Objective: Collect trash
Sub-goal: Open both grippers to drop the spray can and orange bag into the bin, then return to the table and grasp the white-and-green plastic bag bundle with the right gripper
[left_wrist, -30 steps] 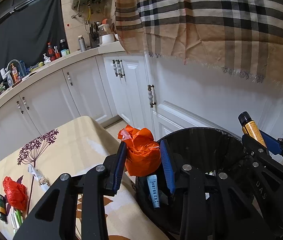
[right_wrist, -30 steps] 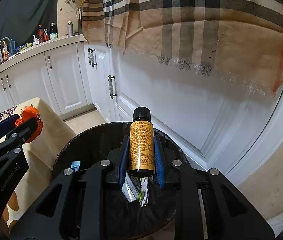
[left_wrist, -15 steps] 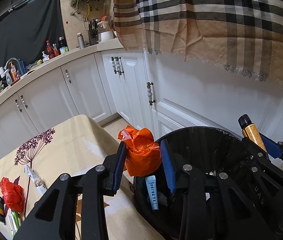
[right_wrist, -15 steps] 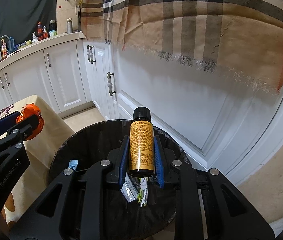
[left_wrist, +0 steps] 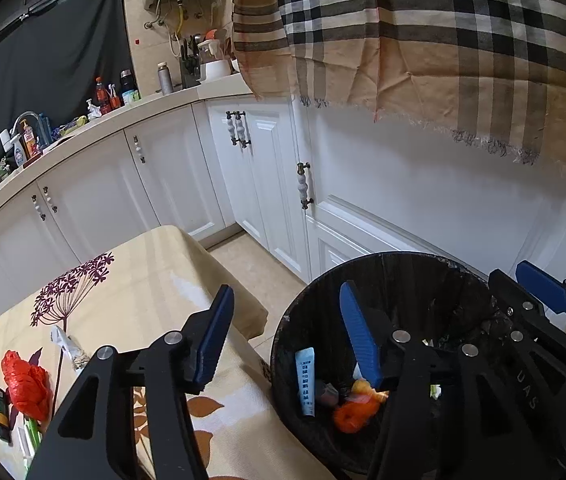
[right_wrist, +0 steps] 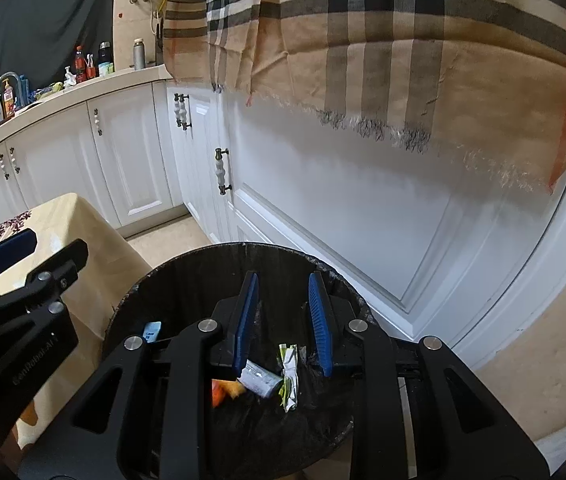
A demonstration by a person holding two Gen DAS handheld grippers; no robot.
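Black bin sits beside our table, both grippers poised over it to drop waste inside. We note left gripper wide, empty; right gripper parted, empty. Red wrapper remains on table.
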